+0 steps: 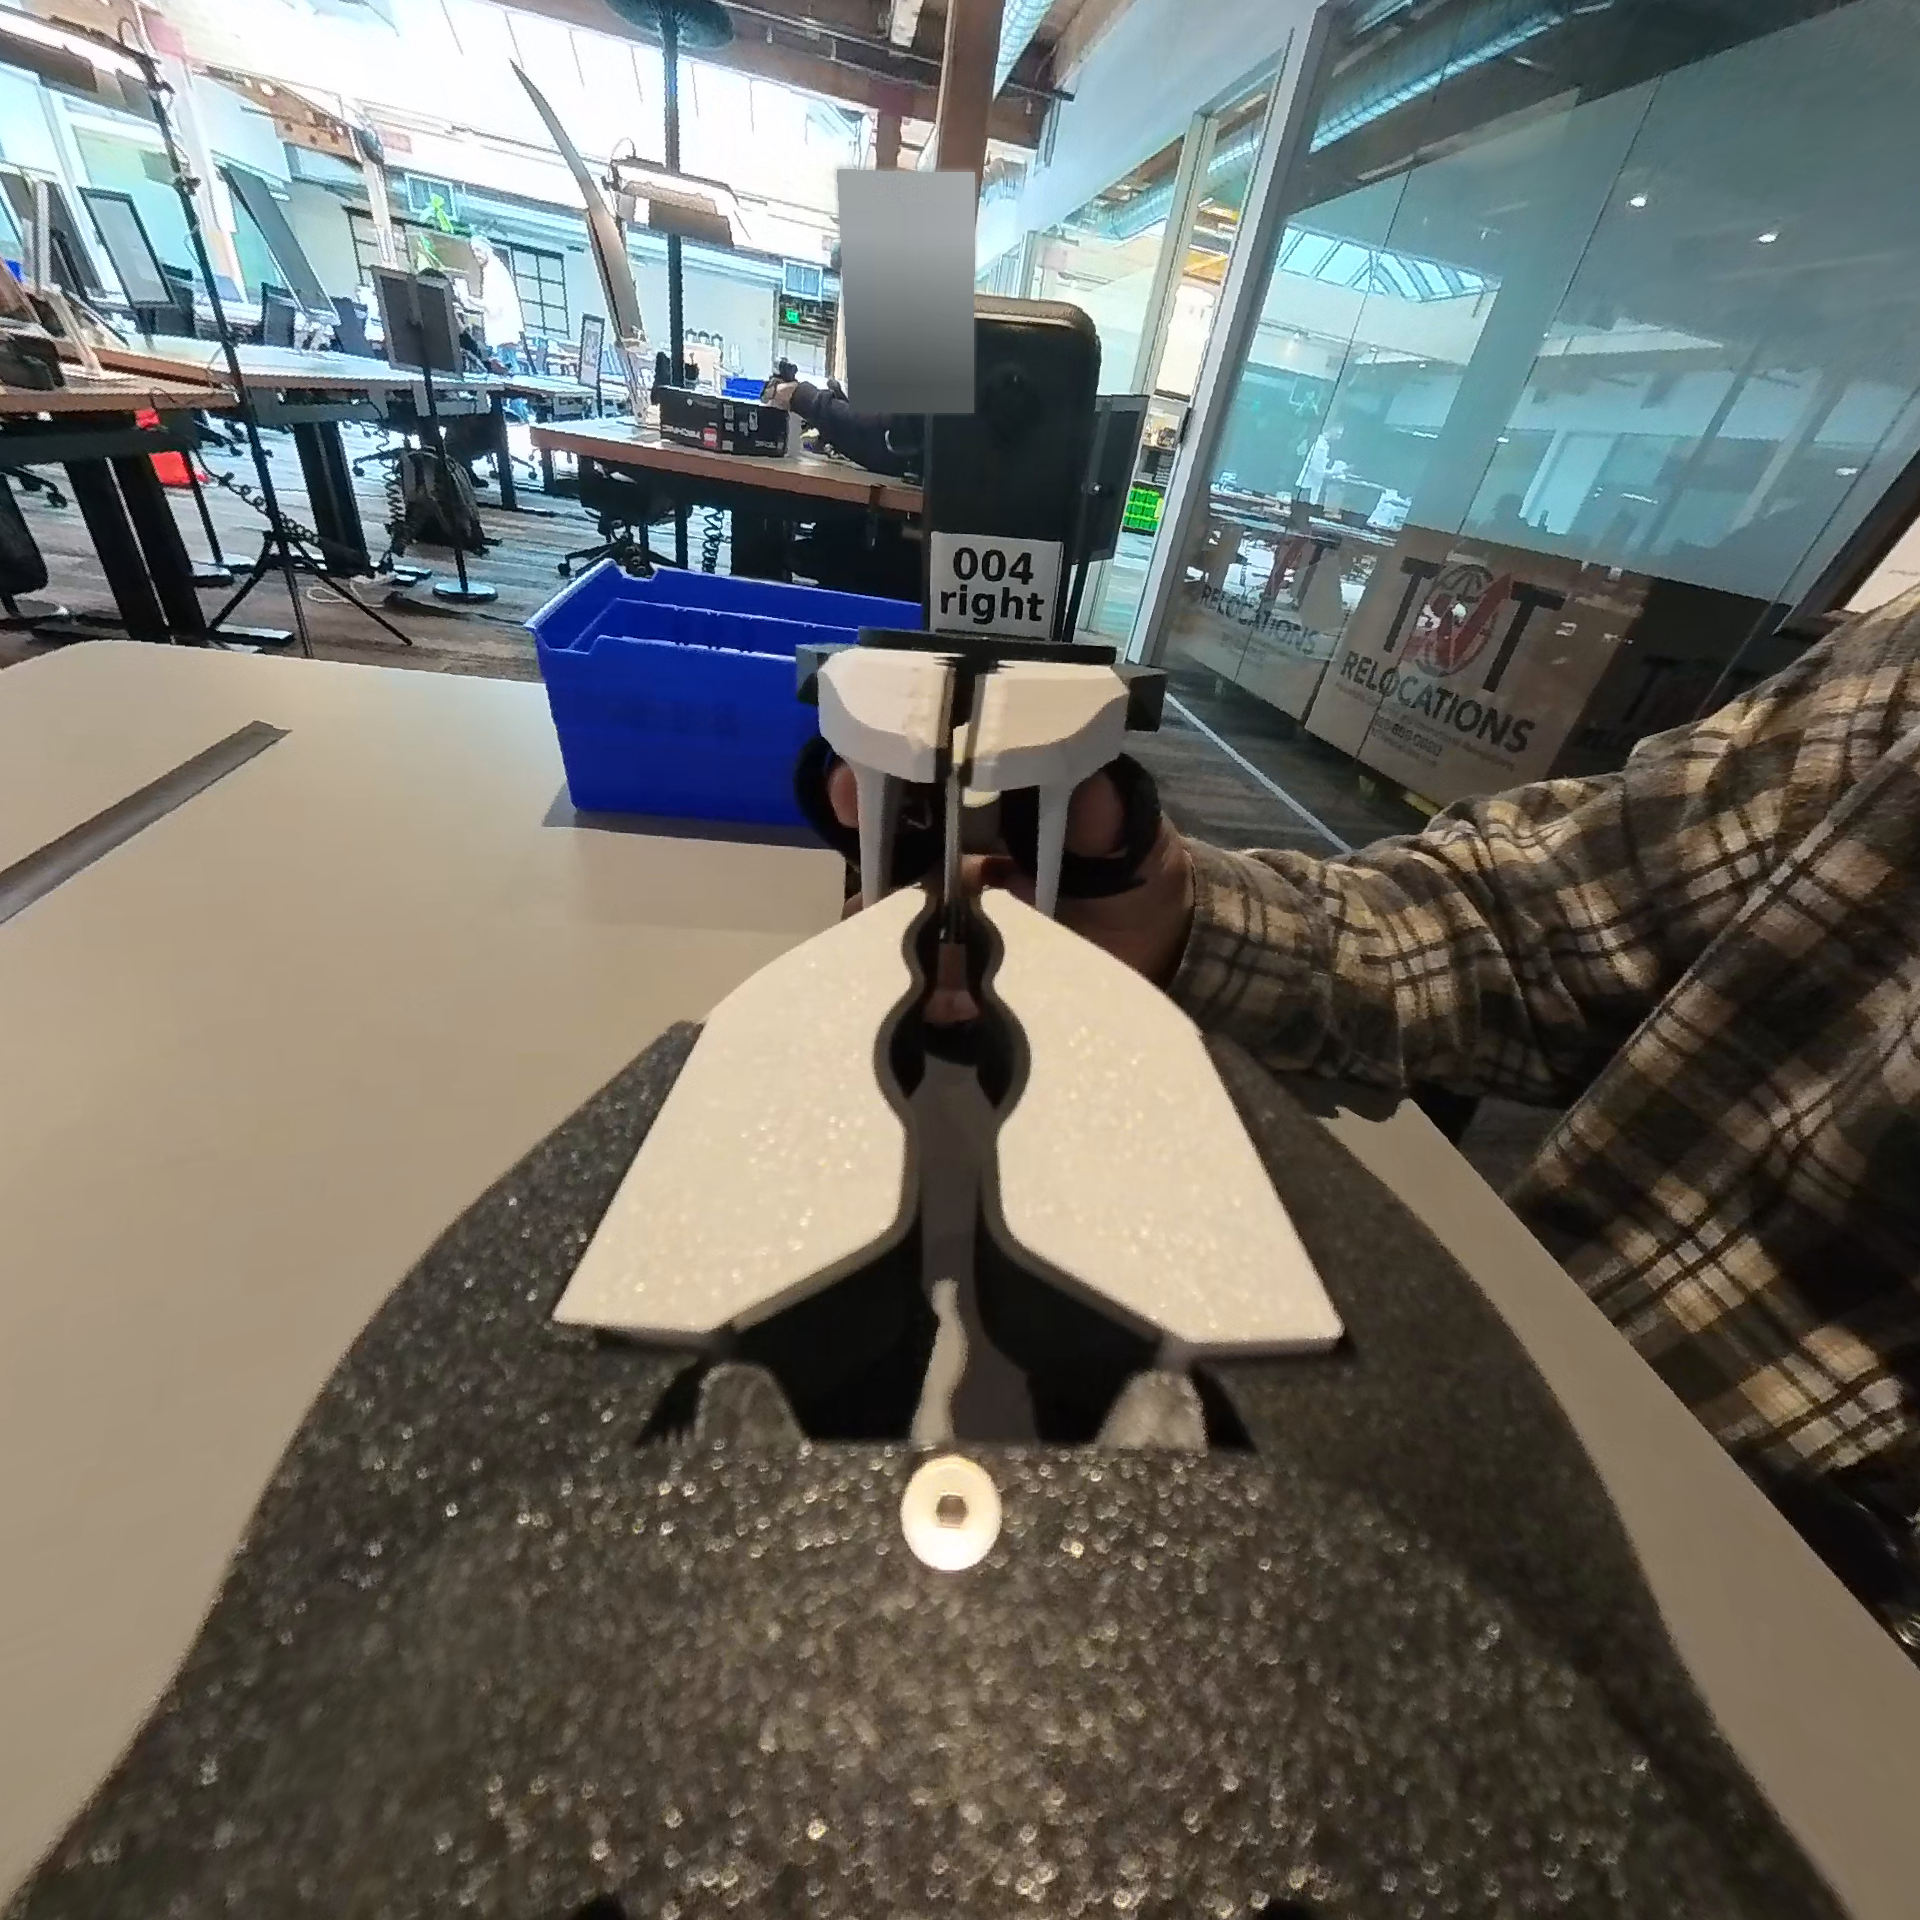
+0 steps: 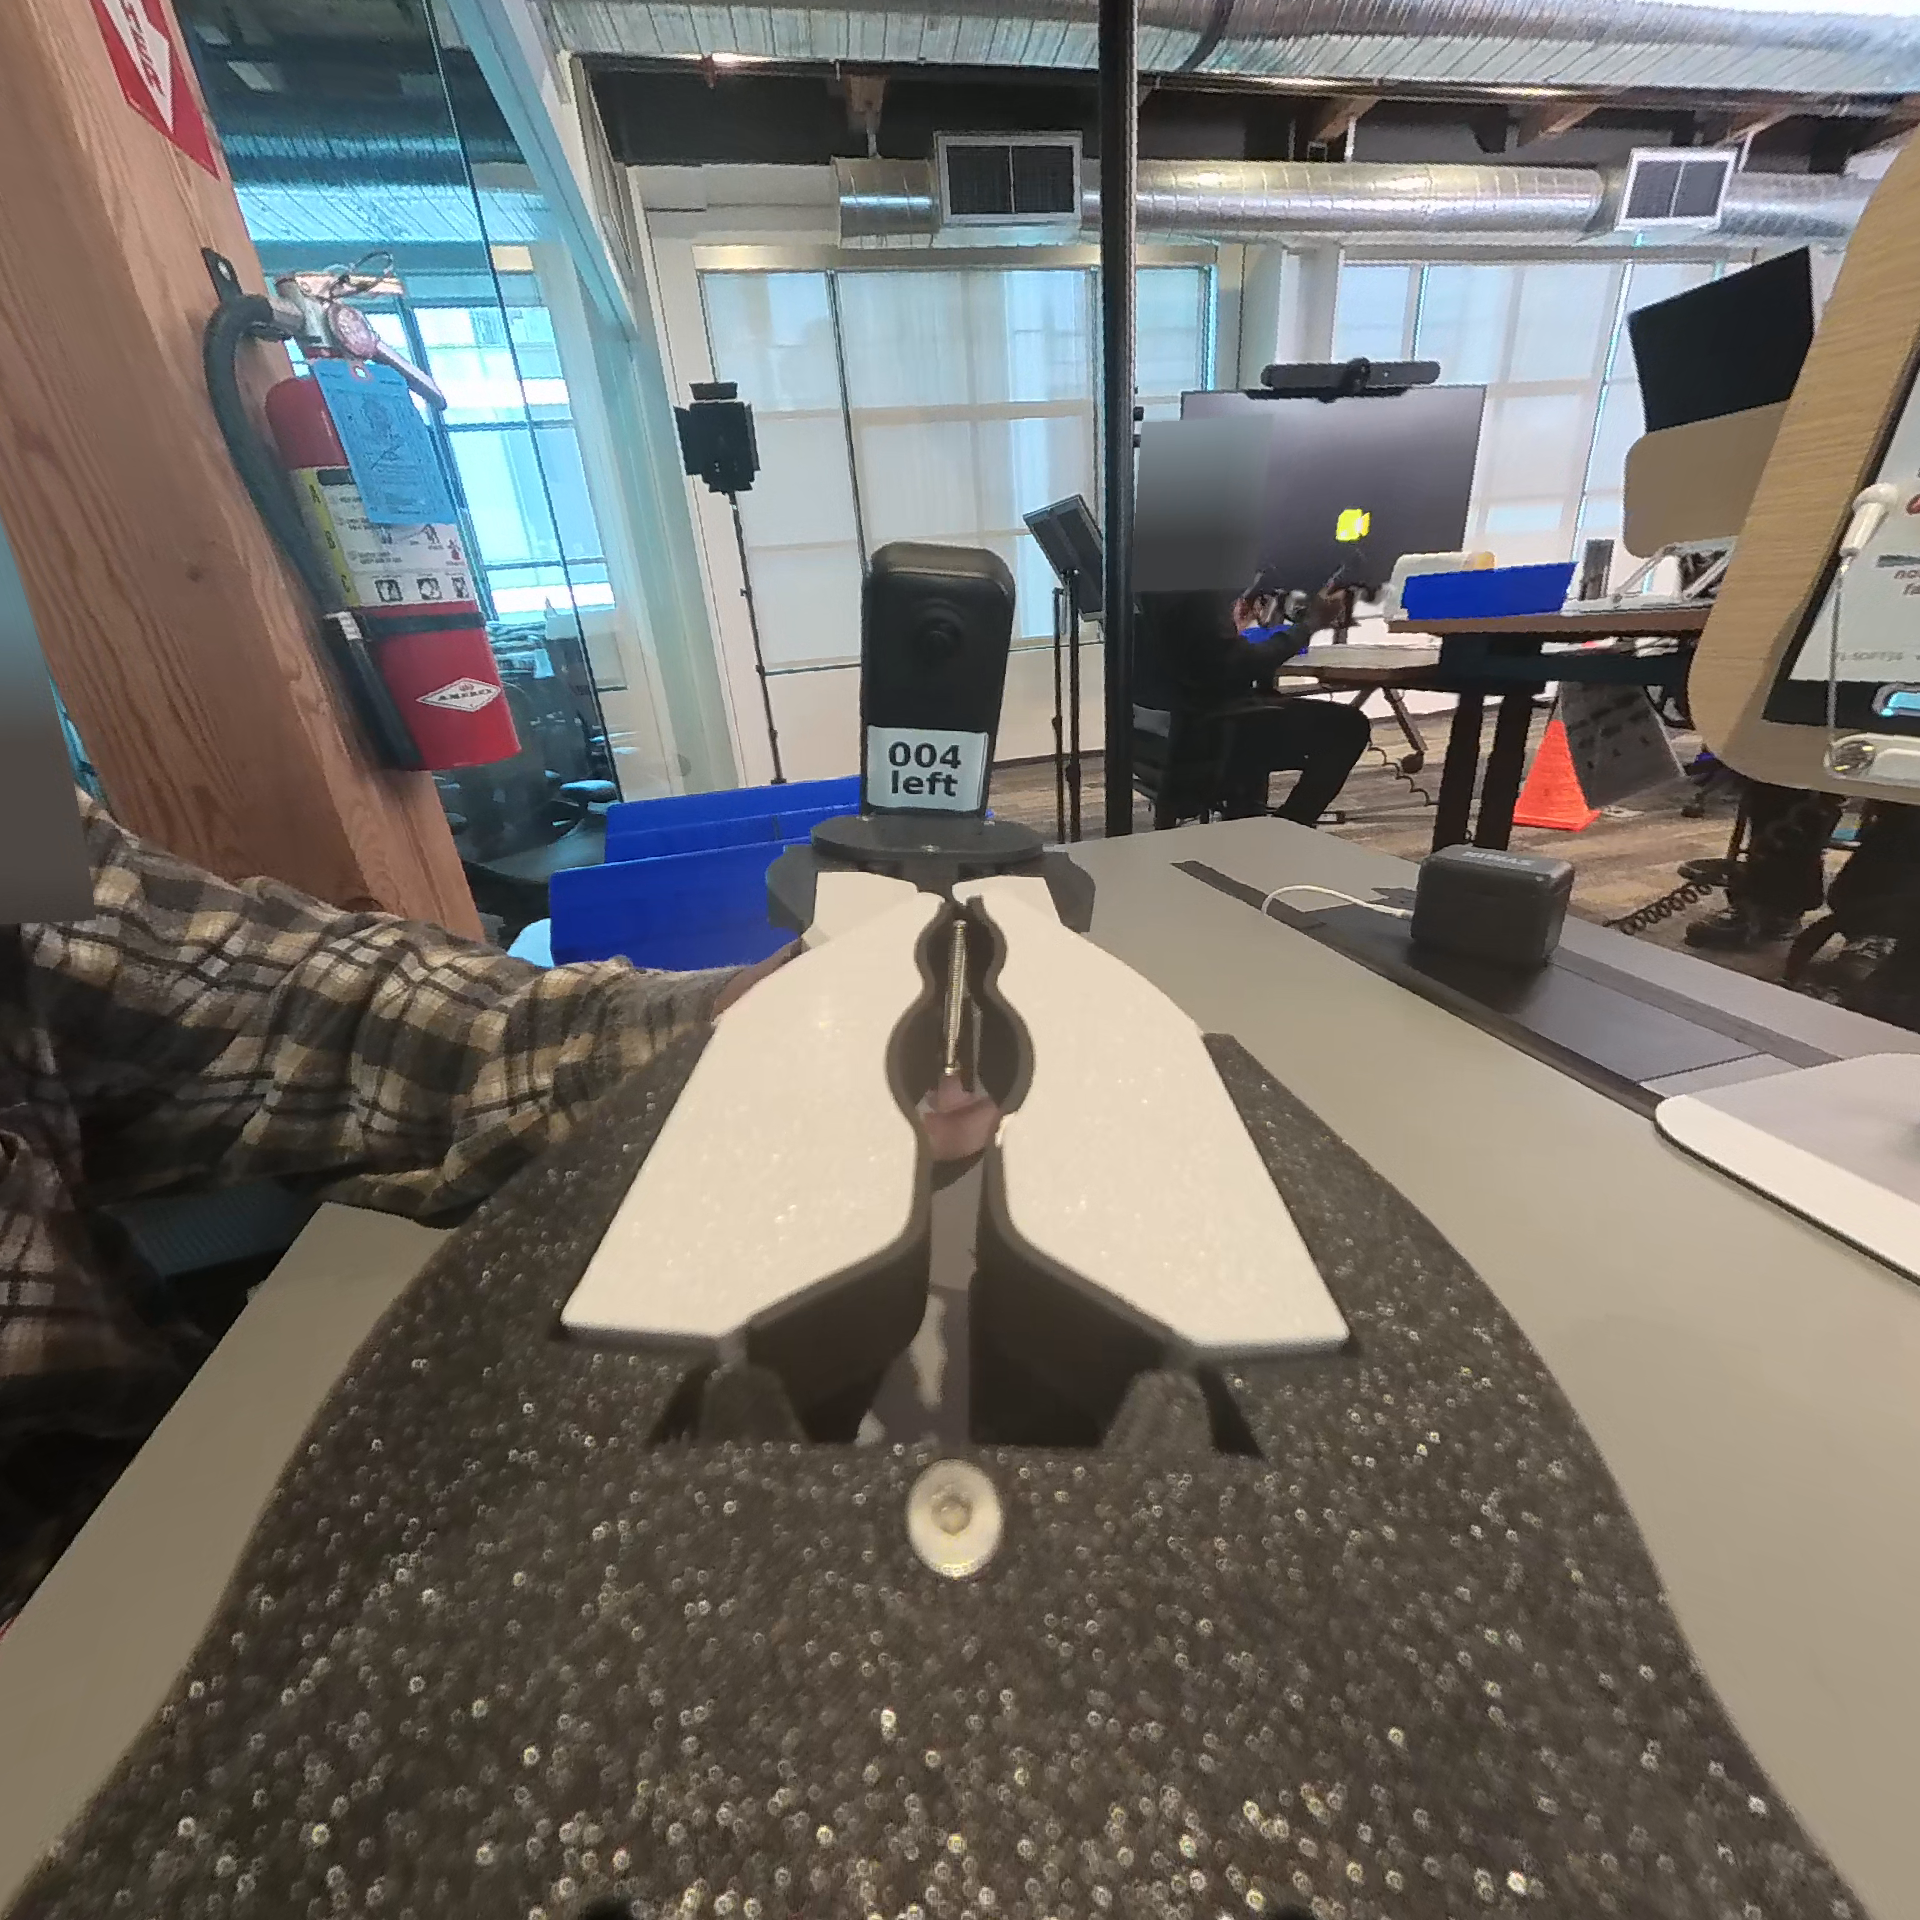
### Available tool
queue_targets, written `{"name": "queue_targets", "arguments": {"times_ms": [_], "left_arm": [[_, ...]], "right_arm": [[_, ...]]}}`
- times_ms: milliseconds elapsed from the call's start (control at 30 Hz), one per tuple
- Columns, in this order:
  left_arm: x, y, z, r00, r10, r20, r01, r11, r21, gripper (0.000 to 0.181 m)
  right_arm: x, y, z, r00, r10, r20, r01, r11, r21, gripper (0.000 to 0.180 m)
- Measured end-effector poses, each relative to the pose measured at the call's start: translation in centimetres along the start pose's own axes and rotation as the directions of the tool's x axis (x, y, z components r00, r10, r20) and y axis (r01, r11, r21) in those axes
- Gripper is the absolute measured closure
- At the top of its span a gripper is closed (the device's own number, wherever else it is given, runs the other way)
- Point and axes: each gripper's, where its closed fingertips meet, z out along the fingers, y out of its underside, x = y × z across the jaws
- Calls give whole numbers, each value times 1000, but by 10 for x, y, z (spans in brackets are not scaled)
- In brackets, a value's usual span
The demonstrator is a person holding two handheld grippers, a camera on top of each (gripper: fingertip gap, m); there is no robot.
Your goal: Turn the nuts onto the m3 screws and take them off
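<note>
A long thin threaded screw [image 2: 957,997] lies along the middle gap of my right gripper [image 2: 954,920], whose jaws are shut around it. In the left wrist view the same screw [image 1: 951,831] shows as a dark rod. It runs from the right gripper's white fingers [image 1: 883,717] into the tip of my left gripper [image 1: 951,909], which is shut on the screw's end. The two grippers face each other tip to tip above the grey table [image 1: 312,987]. The left gripper's fingers [image 2: 862,904] show just beyond the right gripper's tip. I cannot make out a nut.
A blue bin [image 1: 675,727] stands at the table's far edge and also shows in the right wrist view [image 2: 675,894]. A small black box [image 2: 1491,904] with a white cable sits on a dark strip. Plaid sleeves [image 1: 1507,935] reach in from the side.
</note>
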Motion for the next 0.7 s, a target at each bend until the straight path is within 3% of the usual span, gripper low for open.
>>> {"name": "queue_targets", "arguments": {"times_ms": [700], "left_arm": [[-15,-8,-21,995,-75,60,72,996,58,177]], "right_arm": [[8,-6,-8,999,-6,-41,7,999,40,169]]}}
